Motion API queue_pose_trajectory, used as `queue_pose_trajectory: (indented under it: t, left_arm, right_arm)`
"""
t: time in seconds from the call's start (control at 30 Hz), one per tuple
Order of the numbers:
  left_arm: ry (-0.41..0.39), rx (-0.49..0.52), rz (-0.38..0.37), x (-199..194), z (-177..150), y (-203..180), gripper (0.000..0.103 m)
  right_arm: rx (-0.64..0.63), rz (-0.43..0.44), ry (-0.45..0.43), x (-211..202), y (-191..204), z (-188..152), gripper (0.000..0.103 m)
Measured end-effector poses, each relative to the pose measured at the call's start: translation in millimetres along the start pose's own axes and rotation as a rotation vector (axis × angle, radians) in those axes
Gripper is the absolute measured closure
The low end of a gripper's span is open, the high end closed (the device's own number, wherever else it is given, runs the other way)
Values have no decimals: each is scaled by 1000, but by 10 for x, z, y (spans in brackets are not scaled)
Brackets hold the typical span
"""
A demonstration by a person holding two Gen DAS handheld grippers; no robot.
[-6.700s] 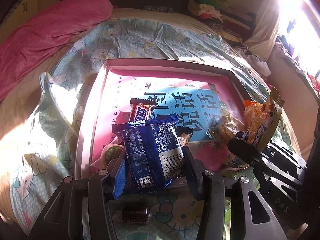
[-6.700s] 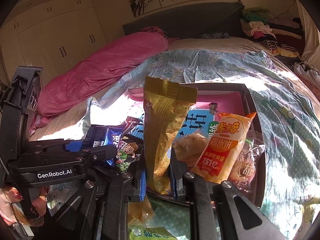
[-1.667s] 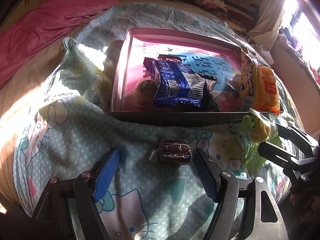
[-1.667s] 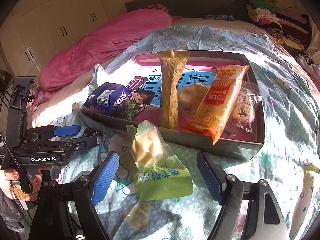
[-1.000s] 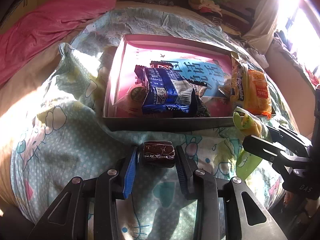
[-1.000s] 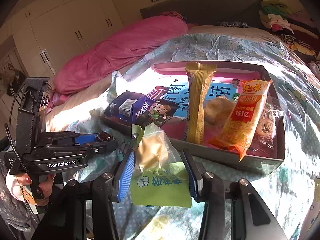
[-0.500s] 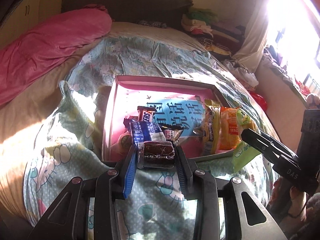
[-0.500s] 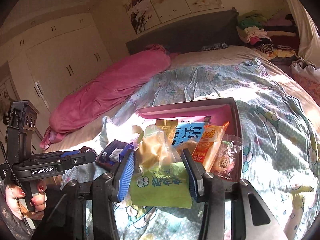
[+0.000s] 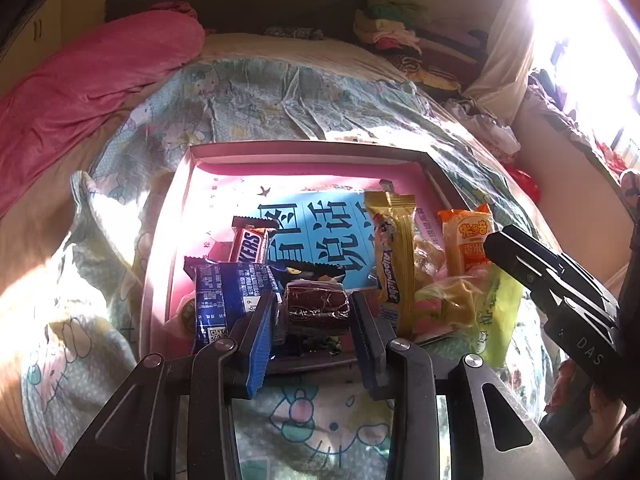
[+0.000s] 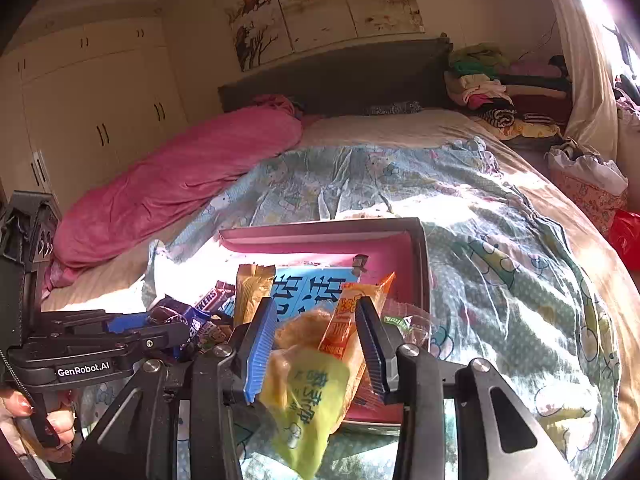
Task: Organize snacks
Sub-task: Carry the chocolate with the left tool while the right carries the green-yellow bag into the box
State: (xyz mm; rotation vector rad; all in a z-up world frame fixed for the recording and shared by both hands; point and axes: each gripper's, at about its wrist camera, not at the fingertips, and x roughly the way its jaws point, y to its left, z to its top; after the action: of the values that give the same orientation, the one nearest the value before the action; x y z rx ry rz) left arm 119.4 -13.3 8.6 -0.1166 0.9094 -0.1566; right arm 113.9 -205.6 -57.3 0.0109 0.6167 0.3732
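Note:
My left gripper (image 9: 313, 316) is shut on a small dark brown wrapped cake (image 9: 316, 300), held over the front edge of the pink-lined box (image 9: 304, 150). My right gripper (image 10: 315, 312) carries a green and yellow bag (image 10: 308, 396) just above the box's near right corner. Its jaws are closing on the bag, which hangs low and tilted between the pads. Inside the box lie a Snickers bar (image 9: 250, 244), a blue packet (image 9: 224, 296), a long yellow packet (image 9: 394, 248) and an orange packet (image 9: 466, 236).
The box rests on a cat-print bedspread (image 10: 500, 280). A pink duvet (image 10: 180, 176) lies along the left side and piled clothes (image 10: 488, 84) sit at the head. A person's hand (image 10: 48, 420) holds the left gripper's handle.
Both grippers closed on their snacks on the bedspread, then rose and moved forward over the box's front edge. The green bag now hangs lower and more tilted in the right jaws.

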Motion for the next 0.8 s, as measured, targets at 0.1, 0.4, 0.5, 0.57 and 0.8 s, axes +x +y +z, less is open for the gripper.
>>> queue_pose_trajectory:
  t: [0.1, 0.4, 0.5, 0.57, 0.8]
  left_arm:
    - [3, 19, 4, 61, -19, -42, 65]
    - [34, 25, 1, 204, -3, -76, 65]
    - [33, 35, 3, 220, -9, -96, 65]
    - [34, 38, 6, 229, -15, -105, 65]
    - [40, 35, 2, 243, -15, -111, 65]
  right_arm:
    - [-2, 2, 22, 28, 3, -60, 61]
    - [13, 34, 28, -69, -35, -74, 61]
    - [-10, 36, 59, -90, 23, -141, 61]
    - [-33, 19, 86, -52, 52, -177, 61]
    - [-95, -41, 100, 82, 112, -191, 61]
